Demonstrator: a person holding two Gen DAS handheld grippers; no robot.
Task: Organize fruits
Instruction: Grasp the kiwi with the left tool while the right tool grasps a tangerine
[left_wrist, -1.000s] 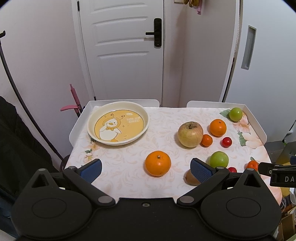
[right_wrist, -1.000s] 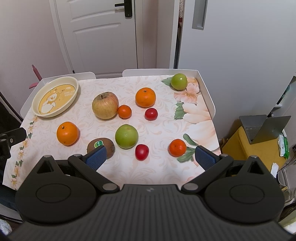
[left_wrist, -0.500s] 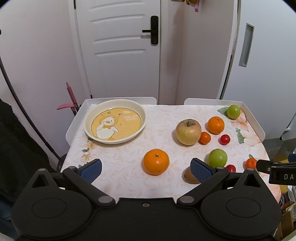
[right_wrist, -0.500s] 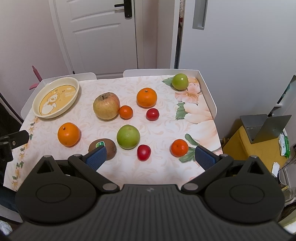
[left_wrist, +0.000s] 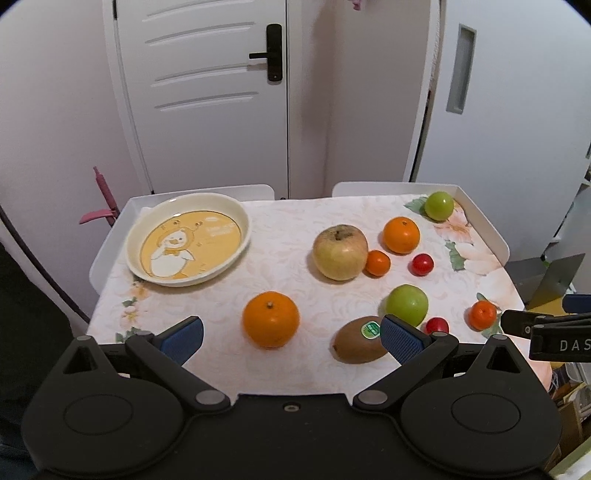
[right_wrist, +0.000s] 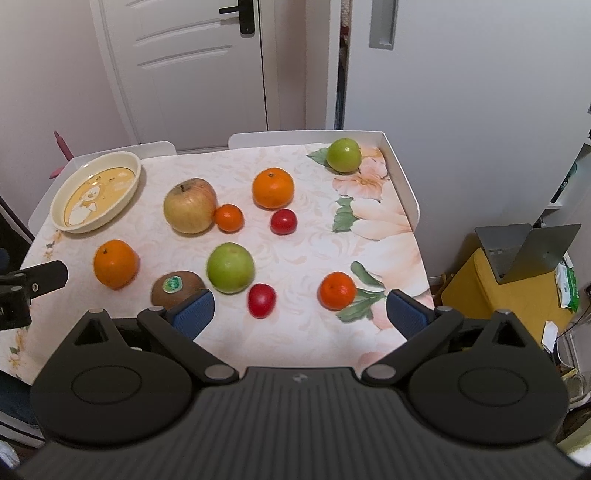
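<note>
Fruits lie scattered on the tablecloth (left_wrist: 295, 236), plate (left_wrist: 242, 221) empty (nothing sorted yet). Left gripper (left_wrist: 291, 338) and right gripper (right_wrist: 299, 308) both spread wide, empty. Next: close on the orange (left_wrist: 270, 318).

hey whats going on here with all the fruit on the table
A person holds a gripper in each hand above a table of scattered fruit. Both the left gripper and the right gripper have their jaws open and hold nothing. The plate at the far left corner has no fruit in it. The nearest orange and the kiwi lie just ahead of the left gripper. Sorting has not visibly begun.
</note>
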